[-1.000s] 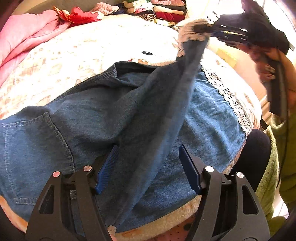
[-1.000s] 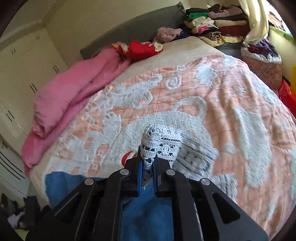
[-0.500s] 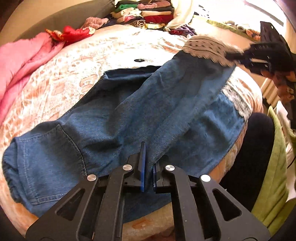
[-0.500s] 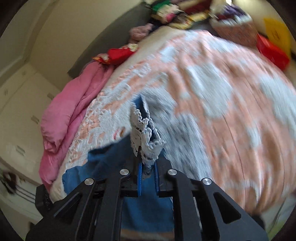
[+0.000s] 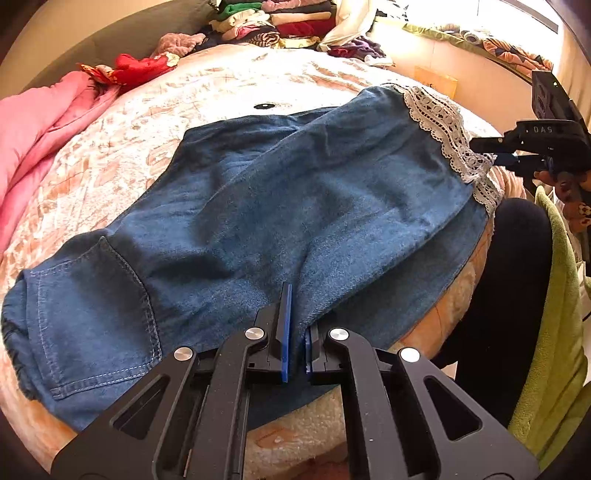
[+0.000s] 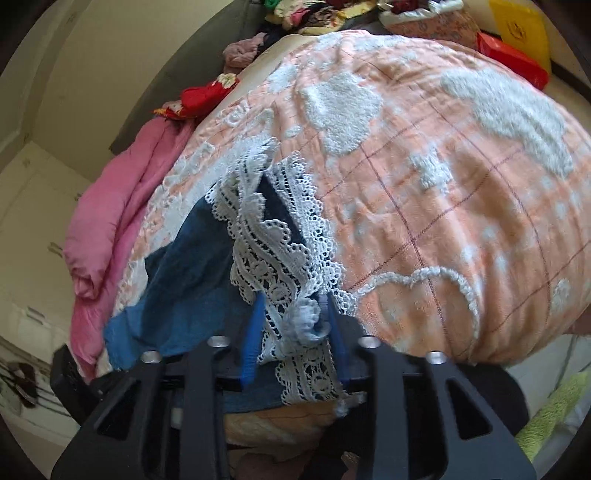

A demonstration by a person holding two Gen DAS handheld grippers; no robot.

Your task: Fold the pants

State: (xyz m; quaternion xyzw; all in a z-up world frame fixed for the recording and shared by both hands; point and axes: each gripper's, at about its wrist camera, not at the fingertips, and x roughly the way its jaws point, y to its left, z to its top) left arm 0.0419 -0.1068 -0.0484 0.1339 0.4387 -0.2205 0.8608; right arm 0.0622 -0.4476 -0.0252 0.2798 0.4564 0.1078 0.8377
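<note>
Blue denim pants [image 5: 258,206] with white lace hems [image 5: 439,122] lie on the bed, one leg laid over the other. My left gripper [image 5: 297,332] is shut on the near edge of the upper leg, close to the crotch. My right gripper [image 6: 295,325] has its jaws apart around the lace hem [image 6: 280,258], which lies loosely between them at the bed's edge. It also shows in the left wrist view [image 5: 517,155] at the far right, by the hem. The waistband and back pocket [image 5: 92,314] lie at the left.
The bed has an orange and white blanket [image 6: 443,184]. A pink quilt [image 5: 33,140] lies at the left, and stacked clothes [image 5: 288,22] at the head. The person's dark leg [image 5: 509,295] and a green cloth [image 5: 554,332] are beside the bed at the right.
The lifted leg has been brought down flat over the other leg. My right gripper has lowered to the bed edge and its jaws have opened. My left gripper stays shut on the denim.
</note>
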